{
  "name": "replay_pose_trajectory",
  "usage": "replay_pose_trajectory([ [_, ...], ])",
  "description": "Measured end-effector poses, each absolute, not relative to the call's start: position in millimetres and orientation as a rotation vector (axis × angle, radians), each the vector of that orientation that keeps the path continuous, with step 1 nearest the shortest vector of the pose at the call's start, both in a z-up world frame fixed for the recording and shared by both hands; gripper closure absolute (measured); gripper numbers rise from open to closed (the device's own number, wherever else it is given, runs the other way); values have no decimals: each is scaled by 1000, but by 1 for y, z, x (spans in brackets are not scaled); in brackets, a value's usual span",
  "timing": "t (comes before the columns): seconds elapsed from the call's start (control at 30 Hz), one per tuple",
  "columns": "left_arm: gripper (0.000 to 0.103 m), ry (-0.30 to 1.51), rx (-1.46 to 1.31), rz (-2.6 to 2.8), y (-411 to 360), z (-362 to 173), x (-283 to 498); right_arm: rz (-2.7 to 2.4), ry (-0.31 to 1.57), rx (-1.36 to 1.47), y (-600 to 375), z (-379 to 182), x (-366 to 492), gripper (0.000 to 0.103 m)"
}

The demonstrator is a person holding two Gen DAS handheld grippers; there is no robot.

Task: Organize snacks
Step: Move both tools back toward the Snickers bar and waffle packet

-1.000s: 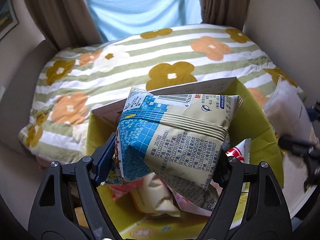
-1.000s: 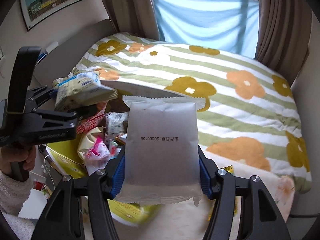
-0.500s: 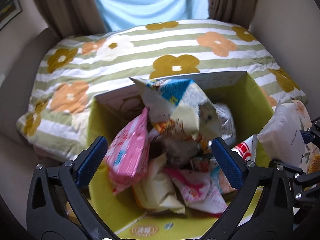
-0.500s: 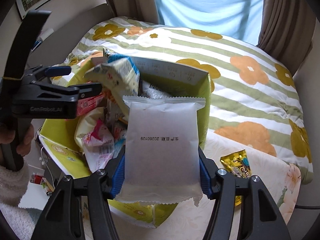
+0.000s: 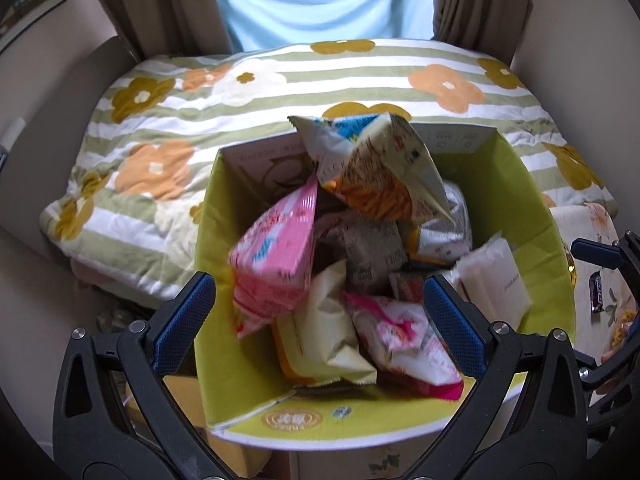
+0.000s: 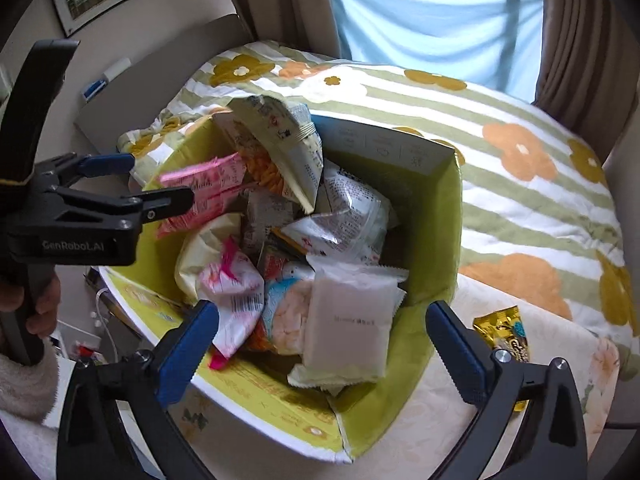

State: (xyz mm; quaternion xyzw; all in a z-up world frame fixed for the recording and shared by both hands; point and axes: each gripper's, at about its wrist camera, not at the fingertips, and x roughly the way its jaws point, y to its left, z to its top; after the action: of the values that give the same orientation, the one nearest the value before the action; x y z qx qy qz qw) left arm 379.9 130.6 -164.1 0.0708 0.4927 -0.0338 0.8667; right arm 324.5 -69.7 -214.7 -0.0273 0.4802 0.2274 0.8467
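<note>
A bed [image 5: 360, 80] with a striped flower quilt fills the room under a blue curtain. On the tabletop [image 6: 440, 412] beside it, one yellow-green carton [image 5: 516, 184] holds a heap of snack packets, a plain white packet [image 6: 348, 324] near its right wall. Both hand-held grippers, left [image 5: 318, 312] and right [image 6: 320, 344], hang spread and empty above it. Only the right view shows one gold wrapper [image 6: 506, 330] outside the carton.

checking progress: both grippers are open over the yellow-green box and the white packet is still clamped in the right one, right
Not quite. The right gripper is open and empty; the right wrist view shows the white packet lying inside the box. The left gripper is open too.
</note>
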Motion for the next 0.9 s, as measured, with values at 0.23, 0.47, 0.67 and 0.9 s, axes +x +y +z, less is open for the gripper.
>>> replay_pose_trajectory([
  [0.23, 0, 1021, 149, -69, 133, -159, 365, 485, 1023, -74, -69, -214, 313, 0],
  [0.47, 0, 996, 135, -97, 134, -148, 354, 447, 986, -117, -64, -197, 297, 0],
  [0.67, 0, 968, 136, -152, 124, -139, 346, 388, 963, -88, -71, -186, 287, 0],
  [0.9, 0, 943, 164, -225, 99, -133, 339, 280, 924, -63, -95, -173, 264, 0],
])
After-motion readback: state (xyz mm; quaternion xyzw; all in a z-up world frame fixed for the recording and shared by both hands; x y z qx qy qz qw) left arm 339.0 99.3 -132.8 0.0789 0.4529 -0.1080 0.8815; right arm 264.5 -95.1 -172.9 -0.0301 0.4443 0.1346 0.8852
